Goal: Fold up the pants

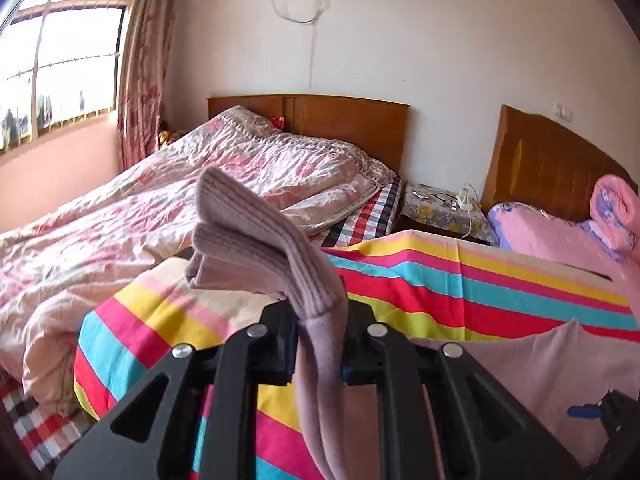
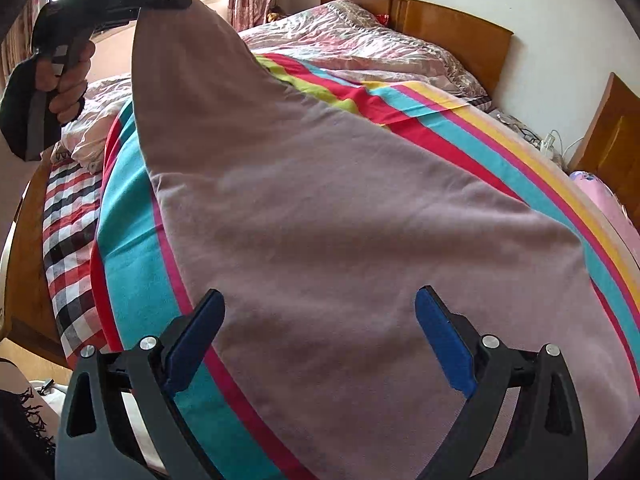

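Mauve pants lie spread on a striped sheet on the bed. My left gripper is shut on the ribbed cuff end of the pants and holds it lifted above the bed; the cuffs stick up past the fingers. In the right wrist view the left gripper shows at top left, held by a hand, with the leg hanging from it. My right gripper is open and empty, just above the wide part of the pants, one blue pad on each side.
A rumpled pink floral quilt covers the far bed by the window. A wooden headboard, a nightstand with cables and pink pillows stand beyond. A checked sheet shows at the bed edge.
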`<move>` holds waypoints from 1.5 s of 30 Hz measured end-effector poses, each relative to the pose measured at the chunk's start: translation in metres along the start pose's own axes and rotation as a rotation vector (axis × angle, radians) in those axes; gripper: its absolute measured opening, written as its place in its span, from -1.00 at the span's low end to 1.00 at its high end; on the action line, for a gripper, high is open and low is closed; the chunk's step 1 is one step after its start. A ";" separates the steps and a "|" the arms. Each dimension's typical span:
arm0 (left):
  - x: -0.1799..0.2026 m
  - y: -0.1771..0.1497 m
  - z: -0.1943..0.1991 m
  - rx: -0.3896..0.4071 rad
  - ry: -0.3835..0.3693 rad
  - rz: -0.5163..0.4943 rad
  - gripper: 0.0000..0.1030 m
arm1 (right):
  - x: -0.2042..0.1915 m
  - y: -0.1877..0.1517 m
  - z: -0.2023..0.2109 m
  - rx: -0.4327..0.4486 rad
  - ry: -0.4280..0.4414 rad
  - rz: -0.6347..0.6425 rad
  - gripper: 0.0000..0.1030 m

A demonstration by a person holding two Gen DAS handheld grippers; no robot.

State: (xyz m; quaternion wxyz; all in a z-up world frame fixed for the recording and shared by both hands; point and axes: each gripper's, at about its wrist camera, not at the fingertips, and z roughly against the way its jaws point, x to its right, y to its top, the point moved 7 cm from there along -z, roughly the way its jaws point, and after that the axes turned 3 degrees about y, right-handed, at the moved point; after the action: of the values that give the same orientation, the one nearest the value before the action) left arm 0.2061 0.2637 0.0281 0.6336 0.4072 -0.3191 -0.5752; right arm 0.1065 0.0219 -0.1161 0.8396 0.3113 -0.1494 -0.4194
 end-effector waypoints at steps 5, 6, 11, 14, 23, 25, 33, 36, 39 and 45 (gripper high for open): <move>0.186 -0.057 0.042 0.041 -0.242 -0.497 -0.55 | 0.101 -0.003 0.085 0.214 -0.186 -0.246 0.79; 0.215 -0.083 0.047 0.022 -0.304 -0.583 -0.49 | 0.123 -0.010 0.104 0.250 -0.223 -0.301 0.79; 0.285 -0.189 0.043 -0.042 -0.381 -0.873 -0.06 | 0.202 -0.064 0.154 0.295 -0.283 -0.577 0.79; 0.273 -0.175 0.067 -0.013 -0.524 -0.787 0.48 | 0.205 -0.082 0.145 0.270 -0.180 -0.661 0.80; 0.110 -0.127 0.029 -0.089 -0.260 -0.255 0.97 | 0.084 -0.074 0.055 -0.017 0.299 -0.633 0.64; 0.088 -0.139 0.019 -0.130 -0.222 -0.220 0.97 | 0.070 -0.079 0.044 -0.096 0.301 -0.616 0.63; 0.065 -0.162 0.004 -0.173 -0.219 -0.189 0.97 | 0.058 -0.052 0.025 -0.115 0.389 -0.665 0.49; 0.064 -0.166 0.000 -0.176 -0.231 -0.165 0.97 | 0.070 -0.048 0.016 -0.096 0.389 -0.739 0.01; 0.065 -0.168 0.000 -0.179 -0.236 -0.161 0.97 | 0.071 -0.041 0.021 -0.065 0.333 -0.686 -0.69; 0.076 -0.161 0.003 -0.164 -0.217 -0.218 0.97 | 0.058 -0.020 0.055 0.037 0.218 -0.516 -0.72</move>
State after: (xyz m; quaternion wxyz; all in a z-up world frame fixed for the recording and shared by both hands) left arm 0.1380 0.1875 -0.1170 0.5603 0.3218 -0.2916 -0.7053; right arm 0.1015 -0.0555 -0.0876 0.7102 0.3978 0.0184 -0.5805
